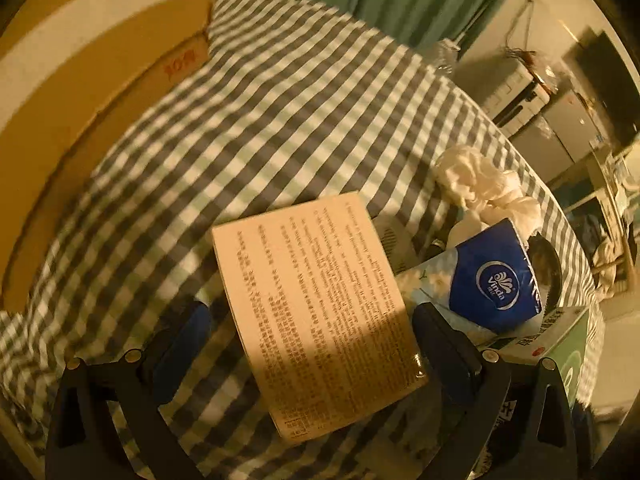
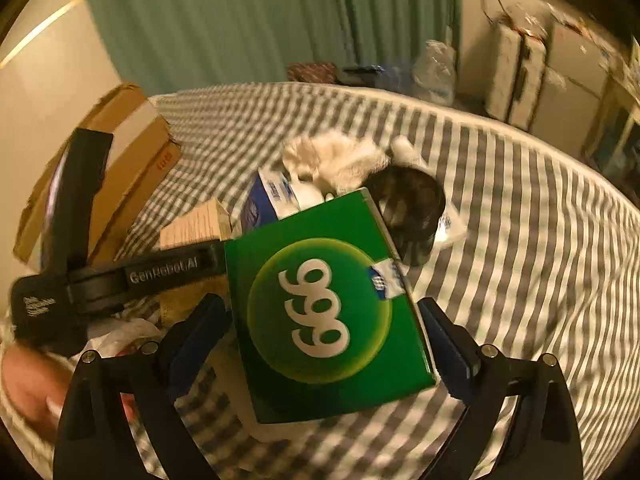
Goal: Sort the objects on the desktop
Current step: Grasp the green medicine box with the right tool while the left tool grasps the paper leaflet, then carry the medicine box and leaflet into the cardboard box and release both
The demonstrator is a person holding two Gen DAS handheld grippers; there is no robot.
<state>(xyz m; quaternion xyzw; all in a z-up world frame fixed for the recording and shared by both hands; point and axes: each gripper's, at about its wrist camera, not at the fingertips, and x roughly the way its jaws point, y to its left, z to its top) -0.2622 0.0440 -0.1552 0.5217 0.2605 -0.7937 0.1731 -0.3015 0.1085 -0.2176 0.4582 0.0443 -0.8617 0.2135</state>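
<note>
two hand-held grippers, both spread wide and gripping nothing. the left hand-held gripper (image 1: 312,332) points steeply down at a beige printed box (image 1: 316,312), which lies flat on the checked tablecloth (image 1: 248,120) between its fingers (image 1: 444,344); a gap shows on either side, pads not touching. just right of that gripper: a blue vinda tissue pack (image 1: 494,276), with crumpled white tissue (image 1: 480,184) beyond it and a corner of the green 999 box (image 1: 568,340) at the right edge. a long cardboard carton (image 1: 80,100) lies far left along the counter's edge.

the right hand-held gripper (image 2: 324,340) straddles the green 999 box (image 2: 328,312), fingers (image 2: 452,352) standing clear of its sides. ahead of it a dark round dish (image 2: 412,208), partly hidden; can't tell what it holds. crumpled tissue (image 2: 340,156) past that. to its left, the other gripper's black body crosses the view, and a hand (image 2: 28,384) shows at the lower left, blurred.
</note>
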